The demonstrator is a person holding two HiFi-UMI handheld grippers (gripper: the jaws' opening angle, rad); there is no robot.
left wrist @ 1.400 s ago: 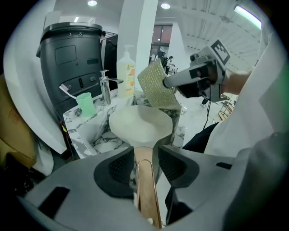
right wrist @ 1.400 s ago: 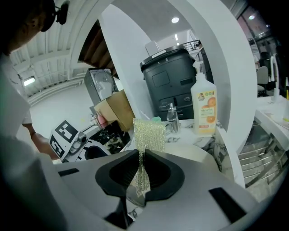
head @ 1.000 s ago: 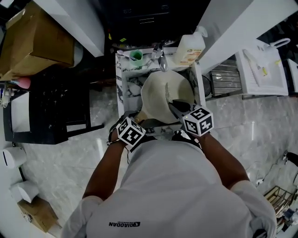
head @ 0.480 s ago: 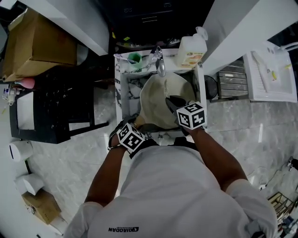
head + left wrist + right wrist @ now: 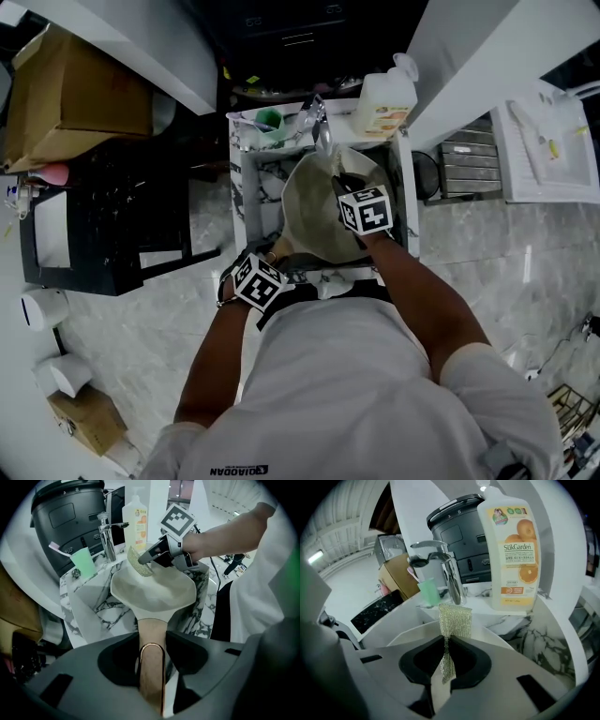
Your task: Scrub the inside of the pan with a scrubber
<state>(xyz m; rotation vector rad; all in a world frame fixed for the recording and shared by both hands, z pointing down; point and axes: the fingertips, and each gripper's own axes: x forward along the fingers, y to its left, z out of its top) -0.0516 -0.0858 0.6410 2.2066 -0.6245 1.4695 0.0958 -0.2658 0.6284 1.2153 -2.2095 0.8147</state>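
Observation:
A cream pan [image 5: 314, 216] [image 5: 154, 585] rests tilted in a small marble sink [image 5: 246, 178]. Its wooden handle [image 5: 151, 667] with a copper loop runs toward me, and my left gripper [image 5: 272, 258] [image 5: 152, 660] is shut on it. My right gripper [image 5: 339, 183] [image 5: 446, 656] is shut on a silvery mesh scrubber [image 5: 453, 620] [image 5: 139, 564]. The scrubber sits at the pan's far rim, just below the tap [image 5: 447, 576]. The pan's bottom under the right gripper is hidden in the head view.
An orange dish-soap bottle [image 5: 384, 98] [image 5: 513, 550] stands at the sink's back right. A green cup with a toothbrush [image 5: 270, 118] [image 5: 83, 560] stands at the back left. A black appliance [image 5: 70, 513] is behind the sink. A cardboard box [image 5: 70, 84] lies left.
My right gripper has carried the scrubber from the pan's near right side toward its far rim, close to the tap. My left gripper holds the handle as before.

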